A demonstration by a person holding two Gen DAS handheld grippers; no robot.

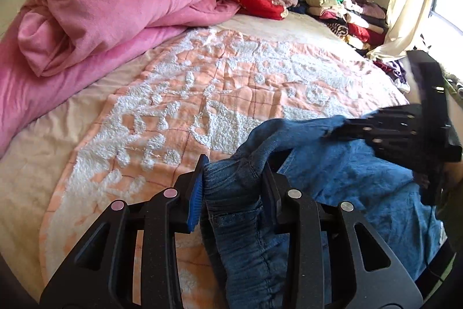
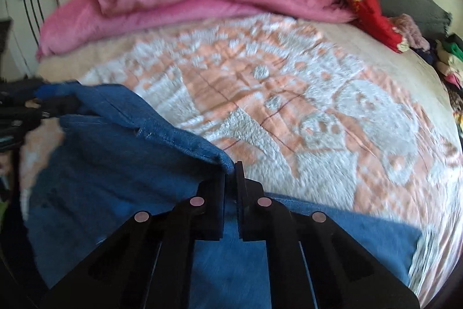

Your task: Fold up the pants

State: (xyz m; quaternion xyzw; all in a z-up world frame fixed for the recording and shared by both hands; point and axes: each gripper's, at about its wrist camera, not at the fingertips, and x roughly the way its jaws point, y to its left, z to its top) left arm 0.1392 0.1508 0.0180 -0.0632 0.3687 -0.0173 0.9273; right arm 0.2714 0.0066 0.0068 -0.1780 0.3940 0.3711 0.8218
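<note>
Left gripper (image 1: 234, 181) jaws clamp the pants (image 1: 347, 173) waistband; right gripper (image 2: 231, 181) jaws pinch a denim edge; pants bunched on bed (image 1: 217, 83); folding barely begun, every fold apparently remaining.

Blue denim pants (image 1: 332, 173) lie rumpled at the near right of the bed, elastic waistband bunched and lifted, one edge raised.
</note>
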